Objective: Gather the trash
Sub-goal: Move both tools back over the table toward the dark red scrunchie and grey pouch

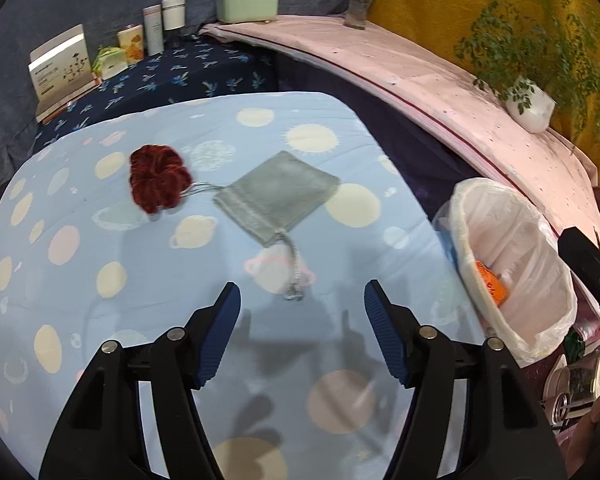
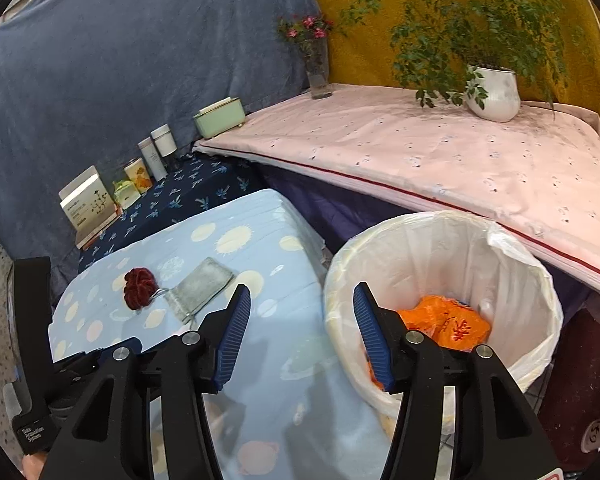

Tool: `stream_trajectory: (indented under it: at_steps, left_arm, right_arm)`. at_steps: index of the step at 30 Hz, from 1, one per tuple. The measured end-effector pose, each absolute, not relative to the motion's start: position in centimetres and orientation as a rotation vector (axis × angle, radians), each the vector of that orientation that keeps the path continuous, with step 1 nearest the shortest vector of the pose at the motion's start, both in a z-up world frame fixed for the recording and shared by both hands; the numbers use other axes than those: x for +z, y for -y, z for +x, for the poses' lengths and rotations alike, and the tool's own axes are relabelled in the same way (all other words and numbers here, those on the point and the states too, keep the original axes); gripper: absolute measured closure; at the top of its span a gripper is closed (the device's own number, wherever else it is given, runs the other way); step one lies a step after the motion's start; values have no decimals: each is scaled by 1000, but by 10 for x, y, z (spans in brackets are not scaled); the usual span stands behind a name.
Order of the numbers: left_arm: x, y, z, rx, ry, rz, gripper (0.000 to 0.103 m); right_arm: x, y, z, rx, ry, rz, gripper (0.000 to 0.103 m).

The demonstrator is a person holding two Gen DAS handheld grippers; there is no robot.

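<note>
A white lined trash bin (image 2: 500,264) stands right of the blue planet-print table (image 2: 260,360) and holds orange wrappers (image 2: 448,324). It also shows in the left wrist view (image 1: 480,216), with the orange wrapper (image 1: 490,282) inside. On the table (image 1: 100,320) lie a dark red scrunchie (image 1: 158,178) and a grey drawstring pouch (image 1: 276,196); both show in the right wrist view, scrunchie (image 2: 140,288) and pouch (image 2: 200,288). My left gripper (image 1: 302,332) is open and empty above the table, short of the pouch. My right gripper (image 2: 302,332) is open and empty by the bin's left rim.
A pink-covered shelf (image 2: 420,152) carries a white plant pot (image 2: 496,92) and a glass vase (image 2: 318,72). A mint box (image 2: 220,118), bottles (image 2: 158,152) and cartons (image 2: 88,204) line the back on dark blue cloth. The left gripper's body (image 2: 32,360) is at left.
</note>
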State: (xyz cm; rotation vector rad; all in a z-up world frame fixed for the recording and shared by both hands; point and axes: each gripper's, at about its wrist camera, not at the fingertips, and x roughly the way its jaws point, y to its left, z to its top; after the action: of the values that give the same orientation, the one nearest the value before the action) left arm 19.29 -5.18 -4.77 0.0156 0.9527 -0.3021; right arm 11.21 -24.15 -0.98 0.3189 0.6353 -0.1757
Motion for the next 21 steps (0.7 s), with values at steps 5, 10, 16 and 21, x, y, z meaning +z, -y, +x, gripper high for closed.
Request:
stream_trajectory:
  at_steps: [5, 10, 16, 21]
  left_arm:
    - [-50, 24, 202, -245, -943, -2, 30]
    - [-51, -3, 215, -192, -936, -17, 21]
    - [-54, -30, 235, -136, -921, -24, 18]
    - [-59, -45, 257, -112, -919, -43, 16]
  right_arm:
    - [-15, 217, 125, -141, -659, 297, 47]
    - [-27, 191, 144, -99, -706, 291, 46]
    - [-46, 165, 170, -48, -764, 297, 46]
    - [-65, 147, 196, -27, -804, 296, 46]
